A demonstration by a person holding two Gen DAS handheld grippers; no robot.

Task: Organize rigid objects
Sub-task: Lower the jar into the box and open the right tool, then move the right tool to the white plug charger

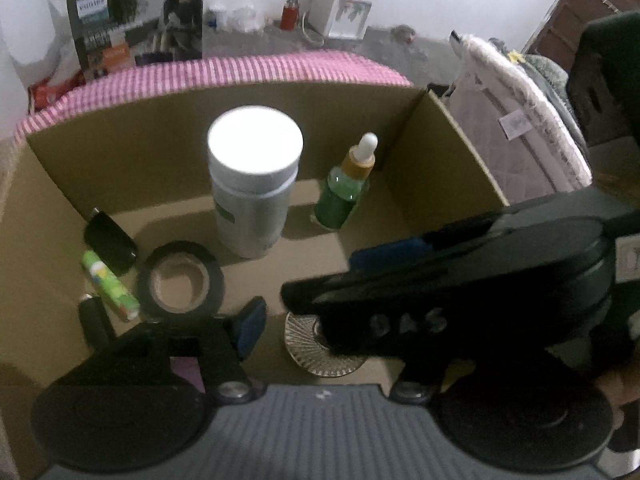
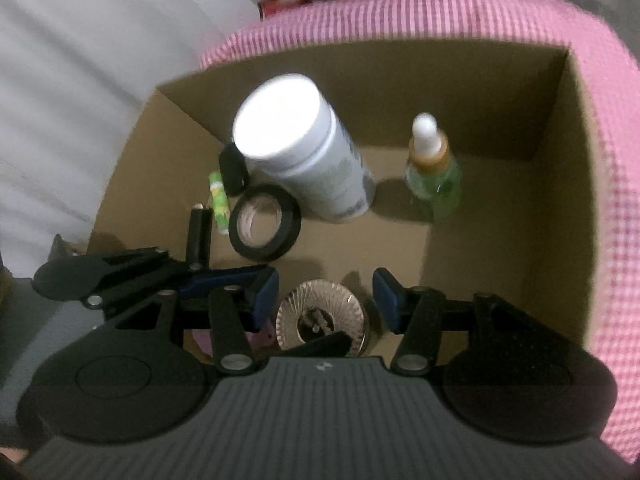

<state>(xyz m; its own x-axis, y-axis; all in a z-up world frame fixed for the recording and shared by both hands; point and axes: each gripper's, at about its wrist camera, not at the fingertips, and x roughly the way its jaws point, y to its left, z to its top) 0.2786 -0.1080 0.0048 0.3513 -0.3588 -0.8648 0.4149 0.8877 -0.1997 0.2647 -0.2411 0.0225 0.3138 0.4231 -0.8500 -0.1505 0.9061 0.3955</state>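
Counting in the cardboard box [image 2: 500,216]: white bottle [image 2: 304,148], dropper bottle [image 2: 434,178], tape roll [image 2: 265,222], ribbed glass dish [image 2: 322,314] nearest us; right gripper [image 2: 326,300] gapes astride the dish, unclamped; left gripper [image 1: 304,300] parted, empty; we judge most items stowed.

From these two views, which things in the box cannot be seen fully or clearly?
- Glass dish: in the left view the right gripper covers most of it; in the right view a dark bar crosses it, contents unclear.
- Purple thing: only slivers behind gripper parts in both views.
- Black stick: low end hidden by the left gripper.
- White bottle: label blurred, unreadable.
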